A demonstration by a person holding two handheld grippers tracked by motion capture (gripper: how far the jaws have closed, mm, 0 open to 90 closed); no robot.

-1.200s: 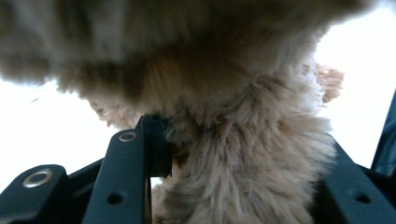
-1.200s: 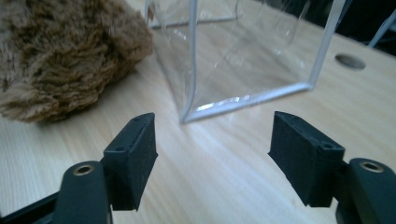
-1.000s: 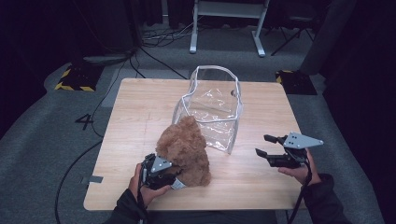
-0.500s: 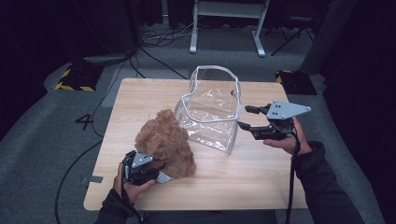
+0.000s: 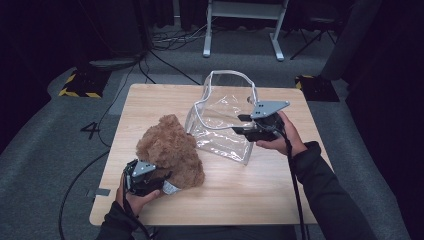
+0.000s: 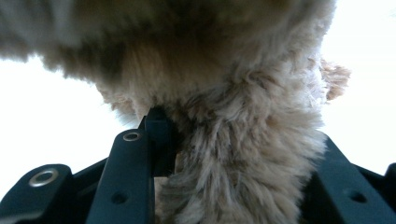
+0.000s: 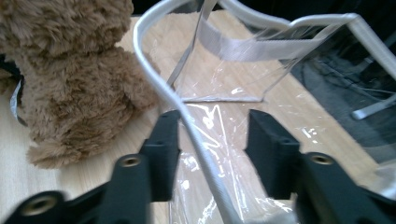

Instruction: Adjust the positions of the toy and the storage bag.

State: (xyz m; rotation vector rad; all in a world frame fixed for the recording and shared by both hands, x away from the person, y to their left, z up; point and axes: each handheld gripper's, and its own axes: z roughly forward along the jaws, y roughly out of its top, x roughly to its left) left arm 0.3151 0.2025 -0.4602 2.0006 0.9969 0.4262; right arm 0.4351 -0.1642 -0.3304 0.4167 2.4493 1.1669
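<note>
Two items on the worktop point(image 5: 280, 200): brown plush bear point(image 5: 170, 152), near the front-left corner, pinched by its fur in our left gripper point(image 5: 150, 181); clear bag point(image 5: 220, 120), mid-worktop toward the far edge, its white rim running between the spread jaws of our right gripper point(image 5: 239, 124).

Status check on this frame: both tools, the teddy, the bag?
Left tool shut on teddy. Right tool open astride clear bag rim. Teddy outside bag, on table. Nothing in the way.
</note>
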